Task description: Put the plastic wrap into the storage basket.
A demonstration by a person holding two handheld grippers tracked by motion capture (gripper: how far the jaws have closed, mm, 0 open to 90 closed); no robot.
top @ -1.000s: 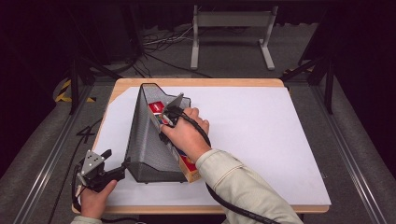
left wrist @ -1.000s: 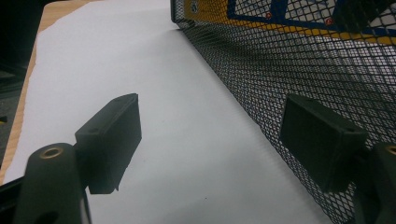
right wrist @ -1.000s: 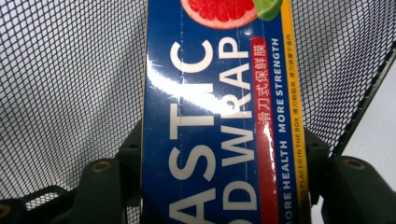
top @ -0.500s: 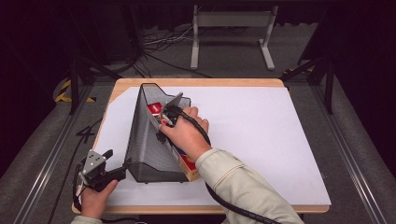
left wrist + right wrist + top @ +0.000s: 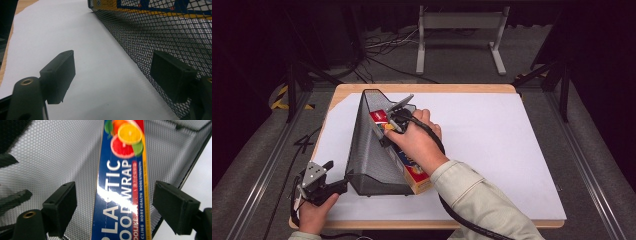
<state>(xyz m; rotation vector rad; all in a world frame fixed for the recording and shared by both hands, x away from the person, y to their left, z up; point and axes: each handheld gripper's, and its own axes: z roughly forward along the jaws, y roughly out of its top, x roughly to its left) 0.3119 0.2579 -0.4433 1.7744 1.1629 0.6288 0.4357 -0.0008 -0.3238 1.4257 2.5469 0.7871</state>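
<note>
Between the right gripper's (image 5: 115,205) just-opened jaws lies the plastic wrap box (image 5: 122,182), untouched.

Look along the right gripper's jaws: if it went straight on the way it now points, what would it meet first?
Most likely the plastic wrap box, lying in the mesh holder straight ahead between the right gripper's jaws, which have just been opening. The pads stand clear of it; depth is uncertain.

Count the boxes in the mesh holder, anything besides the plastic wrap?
1: the plastic wrap box lies inside the black mesh holder, its near end sticking out by the person's right wrist. The hand and mesh may hide something smaller.
</note>
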